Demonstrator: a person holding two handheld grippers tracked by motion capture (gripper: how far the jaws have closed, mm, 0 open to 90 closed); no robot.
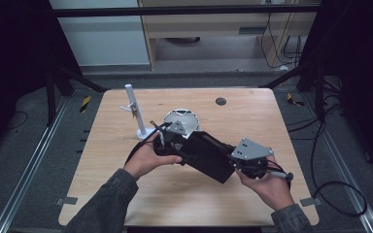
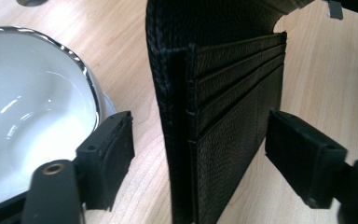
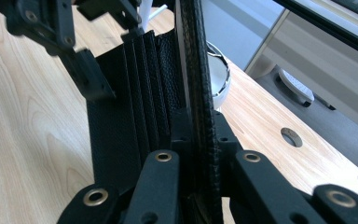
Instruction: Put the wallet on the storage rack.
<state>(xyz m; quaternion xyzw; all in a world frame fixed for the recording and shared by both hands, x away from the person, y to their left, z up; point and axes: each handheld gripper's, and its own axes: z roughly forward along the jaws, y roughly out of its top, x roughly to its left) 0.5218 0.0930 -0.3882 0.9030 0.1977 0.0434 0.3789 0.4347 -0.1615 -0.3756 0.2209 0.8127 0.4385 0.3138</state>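
The right gripper (image 3: pixel 198 140) clamps its fingers on the black wallet's (image 1: pixel 209 155) edge; the left gripper's (image 2: pixel 198 149) fingers straddle it, parted, not pressing; a white bowl (image 2: pixel 32 107) sits just beside them on the desk (image 1: pixel 184 199), a white stand (image 1: pixel 137 114) beyond.

Wallet (image 1: pixel 209 155): mid-desk (image 1: pixel 184 199), between left gripper (image 1: pixel 167 141) and right gripper (image 1: pixel 243 162). Bowl (image 1: pixel 180 119): just behind wallet. Stand (image 1: pixel 135 112): left of bowl, rear.

My right gripper (image 3: pixel 200 135) is clamped tight on one panel of the wallet (image 1: pixel 209 155), my right hand (image 1: pixel 267 187) holding it at the wallet's near end. My left gripper (image 2: pixel 200 154) straddles the wallet's far panel, pads clear on either side, left hand (image 1: pixel 148 160) beside it.
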